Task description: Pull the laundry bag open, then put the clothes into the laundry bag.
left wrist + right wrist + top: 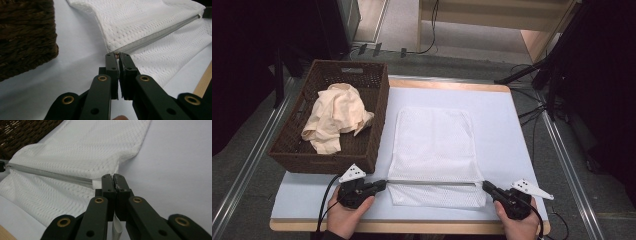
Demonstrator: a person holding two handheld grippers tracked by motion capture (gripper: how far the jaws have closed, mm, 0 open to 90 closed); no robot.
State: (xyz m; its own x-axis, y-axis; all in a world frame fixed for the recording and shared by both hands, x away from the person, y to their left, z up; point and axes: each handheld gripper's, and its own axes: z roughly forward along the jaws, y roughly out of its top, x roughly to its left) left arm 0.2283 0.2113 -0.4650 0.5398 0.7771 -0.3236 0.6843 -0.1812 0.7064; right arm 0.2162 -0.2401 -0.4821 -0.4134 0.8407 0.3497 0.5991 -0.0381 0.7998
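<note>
A white mesh laundry bag (432, 140) lies flat in the middle of the table, with a grey zipper (432, 183) running across near its front edge. My left gripper (384, 184) is at the zipper's left end. In the left gripper view its jaws (117, 53) are shut on a small metal zipper pull where the zipper (160, 35) begins. My right gripper (485, 185) is at the zipper's right end. In the right gripper view it (113, 176) is shut on the bag's edge (85, 150) beside the zipper (50, 173), and a white tab hangs under the jaws.
A dark woven basket (377, 100) stands at the left of the table, close to the bag, and holds a crumpled cream cloth (337, 115). The basket's corner (25, 37) is just left of my left gripper. The table's wooden front edge (412, 227) runs by my hands.
</note>
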